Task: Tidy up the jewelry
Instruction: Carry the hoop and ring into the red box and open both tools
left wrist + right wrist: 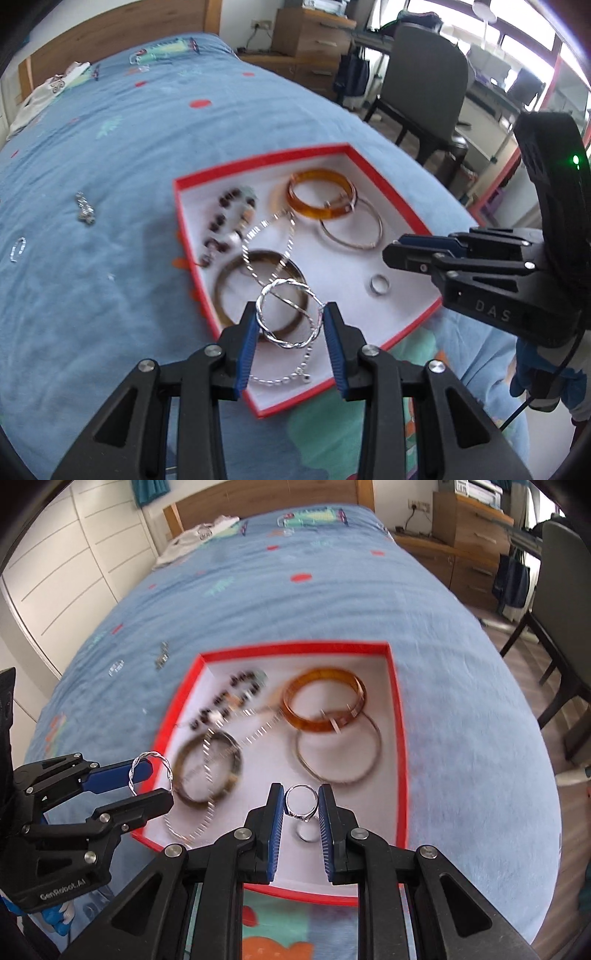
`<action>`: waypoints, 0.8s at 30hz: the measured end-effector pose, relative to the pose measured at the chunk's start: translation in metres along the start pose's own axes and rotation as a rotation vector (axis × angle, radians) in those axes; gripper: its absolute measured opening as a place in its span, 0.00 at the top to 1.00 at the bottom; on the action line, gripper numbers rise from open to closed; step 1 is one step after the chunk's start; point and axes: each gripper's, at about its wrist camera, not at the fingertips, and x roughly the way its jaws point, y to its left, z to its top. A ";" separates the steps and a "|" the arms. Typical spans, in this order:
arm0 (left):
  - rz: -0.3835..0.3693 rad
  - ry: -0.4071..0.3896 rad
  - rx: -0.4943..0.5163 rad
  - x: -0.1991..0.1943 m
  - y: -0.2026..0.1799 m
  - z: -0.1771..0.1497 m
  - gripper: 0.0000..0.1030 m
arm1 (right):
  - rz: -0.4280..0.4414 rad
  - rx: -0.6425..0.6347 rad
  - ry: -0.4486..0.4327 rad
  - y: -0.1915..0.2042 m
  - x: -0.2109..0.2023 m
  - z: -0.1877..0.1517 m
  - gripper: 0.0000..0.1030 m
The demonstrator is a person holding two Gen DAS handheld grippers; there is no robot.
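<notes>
The left gripper [290,325] holds a twisted silver bangle [286,314] between narrowed jaws, above the red tray [258,162]. The right gripper [301,808] pinches a small silver ring [301,801], seemingly lifted over a second ring [306,832] on the liner.

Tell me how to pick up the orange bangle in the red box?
Grip the orange bangle across its near band, one finger inside the hoop and one outside, coming straight down from above. It lies almost flat in the red box, propped on the thin silver bangle, so its open centre leaves room for a finger.
</notes>
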 end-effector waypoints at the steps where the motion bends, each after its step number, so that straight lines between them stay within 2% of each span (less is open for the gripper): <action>1: 0.002 0.011 0.004 0.005 -0.001 -0.001 0.68 | 0.002 0.000 0.008 -0.003 0.004 -0.002 0.82; 6: 0.016 0.059 0.013 0.026 -0.007 -0.004 0.68 | 0.008 -0.016 0.035 -0.008 0.020 -0.010 0.82; 12: 0.023 0.078 0.014 0.037 -0.002 -0.007 0.68 | -0.009 -0.045 0.051 -0.009 0.030 -0.015 0.81; 21: -0.002 0.086 0.002 0.035 -0.002 -0.010 0.67 | -0.025 -0.060 0.055 -0.004 0.031 -0.012 0.81; 24: -0.012 0.089 0.001 0.030 0.000 -0.009 0.67 | -0.026 -0.043 0.048 -0.005 0.026 -0.012 0.76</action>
